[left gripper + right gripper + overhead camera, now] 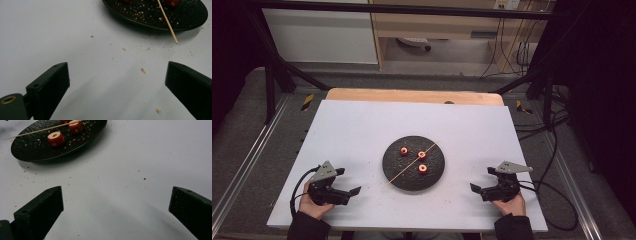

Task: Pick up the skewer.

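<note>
Nearest us, at the bottom edge of the high view, we hold the left gripper (348, 181) and the right gripper (481, 179) low over the white rectangular tabletop (357, 130), one at each near corner, both aimed inward at the middle. Each has its jaws wide apart with nothing between them; in the left gripper view and the right gripper view we see only bare white surface and scattered crumbs (143, 70) between the black jaws. Farther out, midway between the two and well apart from both, sits the round black textured plate (398, 177). On it lie three small red ring-shaped food pieces (422, 168), two toward the far side and one toward the near right. Across the plate lies the thin pale wooden skewer (412, 165), flat, its long axis running diagonally from near left to far right; its near-left end overhangs the plate's rim above the table (176, 41), while its far end stays over the plate, passing between the red pieces.
</note>
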Motion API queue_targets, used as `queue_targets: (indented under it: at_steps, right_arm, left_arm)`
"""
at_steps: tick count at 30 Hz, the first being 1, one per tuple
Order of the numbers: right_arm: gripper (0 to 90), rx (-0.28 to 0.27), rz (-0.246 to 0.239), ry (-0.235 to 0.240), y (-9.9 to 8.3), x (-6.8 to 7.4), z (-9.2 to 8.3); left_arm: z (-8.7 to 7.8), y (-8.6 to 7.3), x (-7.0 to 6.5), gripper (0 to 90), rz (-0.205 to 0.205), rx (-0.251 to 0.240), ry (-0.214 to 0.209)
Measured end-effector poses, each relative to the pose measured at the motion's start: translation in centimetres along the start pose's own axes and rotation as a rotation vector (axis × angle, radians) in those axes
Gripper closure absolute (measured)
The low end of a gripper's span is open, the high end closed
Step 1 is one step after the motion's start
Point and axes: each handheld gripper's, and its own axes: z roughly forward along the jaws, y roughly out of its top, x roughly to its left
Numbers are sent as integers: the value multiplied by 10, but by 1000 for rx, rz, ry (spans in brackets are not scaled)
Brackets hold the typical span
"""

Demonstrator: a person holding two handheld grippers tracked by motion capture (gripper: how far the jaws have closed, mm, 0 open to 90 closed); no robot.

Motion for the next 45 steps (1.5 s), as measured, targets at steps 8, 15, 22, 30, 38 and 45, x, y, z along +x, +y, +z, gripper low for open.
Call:
queue_targets:
  at_steps: [8, 15, 22, 30, 38, 45]
  right_arm:
    - [4, -4, -3, -1, 1, 0, -1]
    - [5, 0, -5, -2, 1, 0, -1]
    - [5, 1, -5, 0, 1, -1, -1]
    - [5, 8, -2, 0, 1, 0, 0]
    - [5, 5, -4, 0, 1, 0, -1]
    - [5, 8, 0, 0, 2, 0, -1]
  left_arm:
    - [1, 6, -5, 54, 9, -1, 0]
    - [4, 9, -10, 56, 12, 7, -4]
    - [8, 14, -14, 58, 18, 16, -9]
    - [9, 26, -20, 62, 27, 21, -2]
    - [15, 41, -29, 66, 46, 45, 4]
    - [24, 55, -38, 73, 70, 73, 0]
